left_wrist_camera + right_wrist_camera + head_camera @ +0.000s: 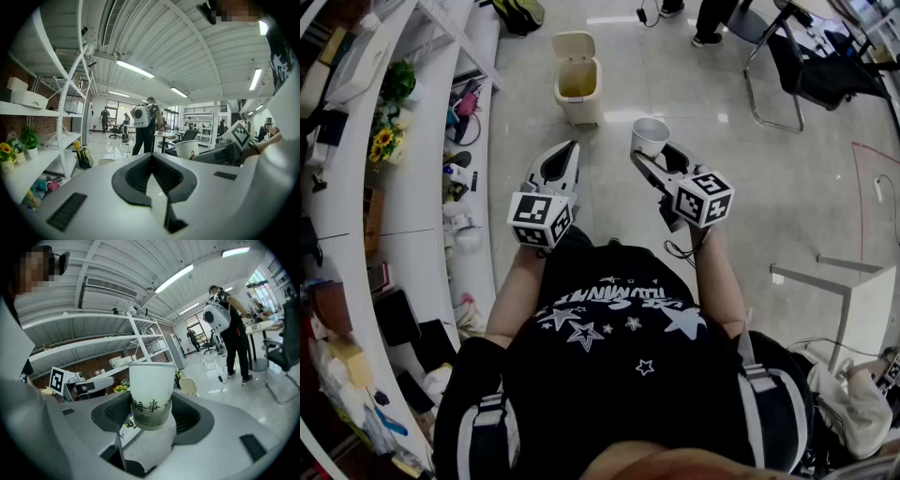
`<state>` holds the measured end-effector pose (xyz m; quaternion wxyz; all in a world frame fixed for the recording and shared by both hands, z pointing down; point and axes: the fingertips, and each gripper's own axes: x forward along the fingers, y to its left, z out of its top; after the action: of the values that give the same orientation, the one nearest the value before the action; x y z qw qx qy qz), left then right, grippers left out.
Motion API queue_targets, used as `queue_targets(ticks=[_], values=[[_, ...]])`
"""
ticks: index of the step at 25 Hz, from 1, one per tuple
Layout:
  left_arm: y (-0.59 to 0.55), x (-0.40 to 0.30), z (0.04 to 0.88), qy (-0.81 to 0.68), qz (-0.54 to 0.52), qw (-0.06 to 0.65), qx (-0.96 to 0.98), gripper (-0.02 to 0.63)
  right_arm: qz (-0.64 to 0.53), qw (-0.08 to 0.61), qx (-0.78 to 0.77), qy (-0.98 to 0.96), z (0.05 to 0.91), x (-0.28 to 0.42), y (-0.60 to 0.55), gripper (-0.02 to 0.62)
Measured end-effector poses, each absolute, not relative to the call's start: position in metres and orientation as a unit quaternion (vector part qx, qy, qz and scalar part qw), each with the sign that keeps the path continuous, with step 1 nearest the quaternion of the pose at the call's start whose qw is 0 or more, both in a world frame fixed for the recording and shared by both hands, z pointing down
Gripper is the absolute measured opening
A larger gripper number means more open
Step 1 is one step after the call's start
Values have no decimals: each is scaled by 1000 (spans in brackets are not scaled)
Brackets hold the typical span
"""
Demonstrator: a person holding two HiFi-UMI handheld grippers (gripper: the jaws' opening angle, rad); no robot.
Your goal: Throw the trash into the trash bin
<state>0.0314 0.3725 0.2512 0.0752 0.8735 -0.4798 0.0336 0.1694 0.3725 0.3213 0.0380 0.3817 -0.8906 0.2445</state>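
Observation:
A white paper cup (651, 134) with dark print stands upright between the jaws of my right gripper (654, 152), which is shut on it above the floor. In the right gripper view the cup (151, 392) fills the middle, with the black pads (186, 416) pressed on its sides. My left gripper (572, 148) is held beside it, shut with nothing in it; its pads meet at the tip (151, 157). The cream trash bin (577, 89) stands on the floor ahead with its lid up, a short way beyond both grippers. Its lid (188, 386) shows behind the cup.
White shelves (412, 141) with flowers and clutter run along the left. A backpack (518, 13) lies beyond the bin. An office chair (806, 66) stands at the back right, a white table (853, 300) at the right. A person (143, 123) stands further off.

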Motion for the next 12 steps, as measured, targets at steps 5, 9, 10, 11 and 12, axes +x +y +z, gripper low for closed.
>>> queue_targets(ticks=[5,9,10,11,12], values=[[363,10,261,-490,33,91,867,9,254,38,376,-890,326,153,365,278],[339,-7,275,-491,34,108,864,9,262,47,381,-885,335,142,350,276],[332,-10,276,-490,33,111,864,9,266,51,383,-883,338,141,345,278],[325,-12,278,-487,32,113,865,9,271,55,385,-880,341,140,340,276],[316,-14,279,-485,32,115,866,9,274,60,388,-878,344,139,333,278]])
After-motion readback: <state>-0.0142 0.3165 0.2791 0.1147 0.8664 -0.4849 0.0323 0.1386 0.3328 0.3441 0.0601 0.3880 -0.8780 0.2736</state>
